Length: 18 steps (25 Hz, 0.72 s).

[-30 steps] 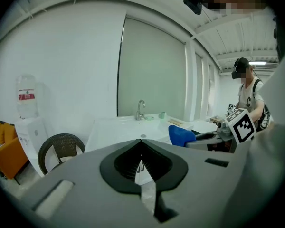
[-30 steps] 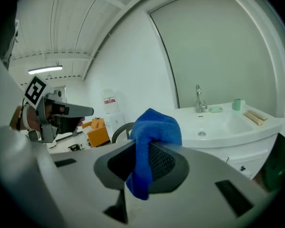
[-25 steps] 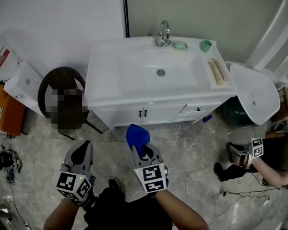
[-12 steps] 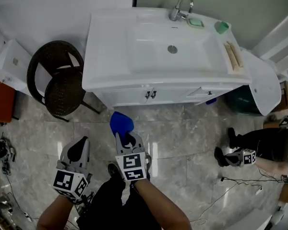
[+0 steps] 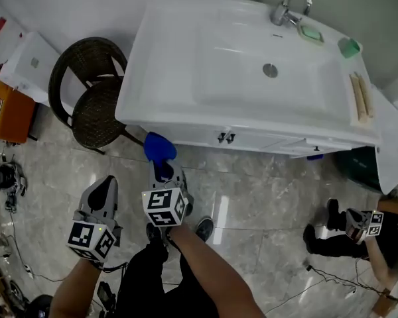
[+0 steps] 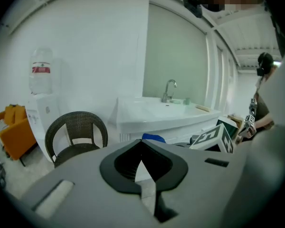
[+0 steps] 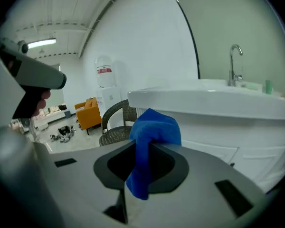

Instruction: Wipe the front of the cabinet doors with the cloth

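I hold crumpled blue cloth (image 5: 158, 147) in right gripper (image 5: 162, 172) fingers | left gripper (image 5: 105, 189) fingers closed, empty | cloth near white cabinet doors (image 5: 200, 136)

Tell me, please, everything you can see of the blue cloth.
The blue cloth is a soft, plush-looking fabric in a plain vivid blue, crumpled into a bunch. The right gripper has its jaws shut on it: a rounded wad bulges above them and a narrower tail hangs down between them. It is held up off the floor, near the left corner of the white cabinet, apparently not touching it. Only the jaws touch it.
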Each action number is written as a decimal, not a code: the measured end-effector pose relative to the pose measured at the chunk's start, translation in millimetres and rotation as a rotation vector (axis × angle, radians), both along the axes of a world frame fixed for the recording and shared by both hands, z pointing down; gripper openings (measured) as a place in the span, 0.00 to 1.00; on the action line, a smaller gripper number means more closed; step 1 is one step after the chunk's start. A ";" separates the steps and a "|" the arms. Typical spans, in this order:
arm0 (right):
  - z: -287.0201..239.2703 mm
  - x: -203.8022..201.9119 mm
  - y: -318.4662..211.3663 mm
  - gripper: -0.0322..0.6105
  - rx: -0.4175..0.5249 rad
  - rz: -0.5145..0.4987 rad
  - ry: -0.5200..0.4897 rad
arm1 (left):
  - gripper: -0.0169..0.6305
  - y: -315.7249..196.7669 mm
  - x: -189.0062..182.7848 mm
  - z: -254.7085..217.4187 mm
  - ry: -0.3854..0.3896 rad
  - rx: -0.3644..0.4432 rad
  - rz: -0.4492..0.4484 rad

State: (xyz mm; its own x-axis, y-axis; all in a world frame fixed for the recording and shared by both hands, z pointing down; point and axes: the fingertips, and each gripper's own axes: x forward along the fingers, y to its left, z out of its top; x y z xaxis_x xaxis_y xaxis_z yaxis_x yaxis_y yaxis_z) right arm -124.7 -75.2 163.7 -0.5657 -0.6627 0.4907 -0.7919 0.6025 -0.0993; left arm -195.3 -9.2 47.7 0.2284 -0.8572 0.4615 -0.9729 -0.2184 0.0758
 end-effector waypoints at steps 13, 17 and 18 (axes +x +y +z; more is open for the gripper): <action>97.1 -78.6 -41.5 0.13 0.144 -0.047 0.069 | 0.03 21.1 -34.7 115.7 0.067 -0.096 0.070; 117.7 -67.9 -54.9 0.13 0.056 0.013 0.032 | 0.03 5.9 -35.9 133.0 0.058 -0.086 0.108; 119.6 -65.0 -57.7 0.13 0.042 0.023 0.021 | 0.03 0.7 -34.2 133.6 0.058 -0.079 0.115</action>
State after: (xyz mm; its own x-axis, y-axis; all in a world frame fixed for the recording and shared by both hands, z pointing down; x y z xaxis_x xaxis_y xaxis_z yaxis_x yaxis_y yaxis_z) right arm -189.7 -132.9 283.3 -0.5400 -0.6958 0.4736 -0.8072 0.5876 -0.0572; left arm -229.5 -8.5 181.2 0.3517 -0.7853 0.5095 -0.9351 -0.3197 0.1528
